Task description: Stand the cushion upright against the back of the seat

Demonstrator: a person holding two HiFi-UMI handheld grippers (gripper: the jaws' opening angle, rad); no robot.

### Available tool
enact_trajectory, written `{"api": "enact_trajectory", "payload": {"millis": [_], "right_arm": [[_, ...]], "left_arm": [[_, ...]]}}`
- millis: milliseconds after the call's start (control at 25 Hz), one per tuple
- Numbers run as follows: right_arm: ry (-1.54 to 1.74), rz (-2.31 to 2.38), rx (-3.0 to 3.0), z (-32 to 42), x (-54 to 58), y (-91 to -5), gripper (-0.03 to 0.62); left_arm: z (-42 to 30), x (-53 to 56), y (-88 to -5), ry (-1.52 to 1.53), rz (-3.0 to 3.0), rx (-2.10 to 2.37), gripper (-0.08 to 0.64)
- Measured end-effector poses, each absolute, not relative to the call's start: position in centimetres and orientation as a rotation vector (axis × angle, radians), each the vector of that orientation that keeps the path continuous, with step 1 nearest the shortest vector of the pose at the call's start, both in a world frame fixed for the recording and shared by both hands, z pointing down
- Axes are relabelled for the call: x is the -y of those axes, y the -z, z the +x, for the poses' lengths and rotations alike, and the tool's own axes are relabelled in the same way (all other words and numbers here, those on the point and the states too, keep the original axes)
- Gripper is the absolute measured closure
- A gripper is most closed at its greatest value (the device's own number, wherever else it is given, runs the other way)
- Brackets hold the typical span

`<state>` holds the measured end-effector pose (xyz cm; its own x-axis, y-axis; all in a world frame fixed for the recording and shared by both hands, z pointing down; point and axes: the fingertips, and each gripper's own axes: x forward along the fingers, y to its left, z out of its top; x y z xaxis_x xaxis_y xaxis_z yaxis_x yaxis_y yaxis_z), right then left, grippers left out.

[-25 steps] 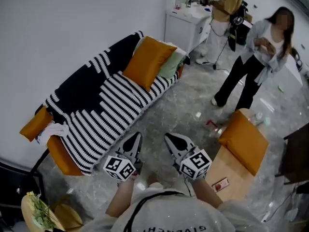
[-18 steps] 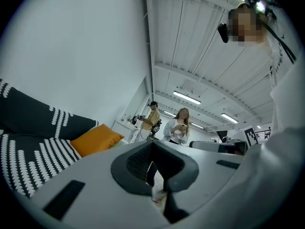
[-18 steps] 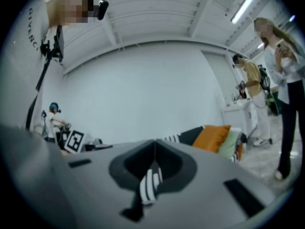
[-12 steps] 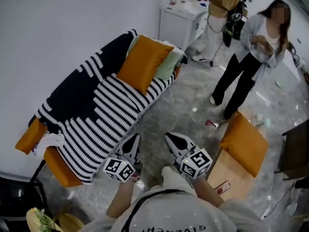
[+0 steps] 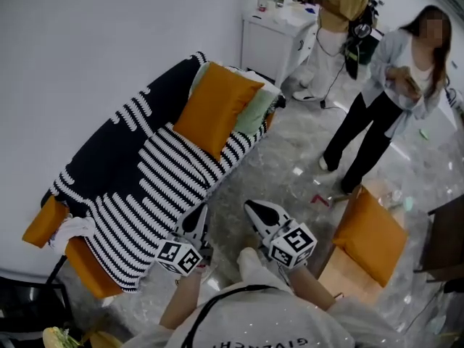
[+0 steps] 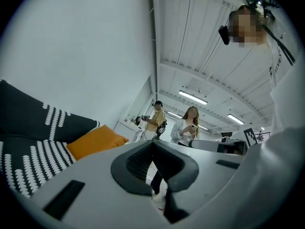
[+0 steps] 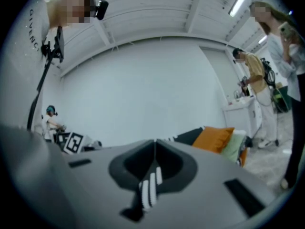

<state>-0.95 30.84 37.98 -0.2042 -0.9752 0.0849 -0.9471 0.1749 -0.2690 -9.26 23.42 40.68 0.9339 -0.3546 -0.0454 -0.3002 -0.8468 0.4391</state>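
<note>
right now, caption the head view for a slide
Left tongs and right tongs shut, empty, near striped sofa with orange cushion

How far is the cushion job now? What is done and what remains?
Done, apparently: one orange cushion leans upright against the sofa back. In hand: nothing; the left hand-held gripper and the right hand-held gripper are shut and empty. Left, perhaps: the second orange cushion, lying flat on the wooden seat.

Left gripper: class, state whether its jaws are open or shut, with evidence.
Shut. The left gripper shows both jaws meeting at the tips, nothing between them.
</note>
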Motion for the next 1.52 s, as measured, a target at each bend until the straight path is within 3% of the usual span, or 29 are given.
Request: {"api": "enact_trajectory", "payload": {"millis": [640, 1520], "right_arm": [[0.436, -1.845, -2.404, 11.9, -20.1, -39.0, 0.571], [0.564, -1.847, -2.384, 19.7, -10.5, -43.2, 0.568]], "left_arm": [[4.7, -13.7, -41.5, 0.213, 2.634, 0.518, 0.534], [12.6, -4.7, -45.7, 0.137, 2.607, 0.485, 0.532]]}}
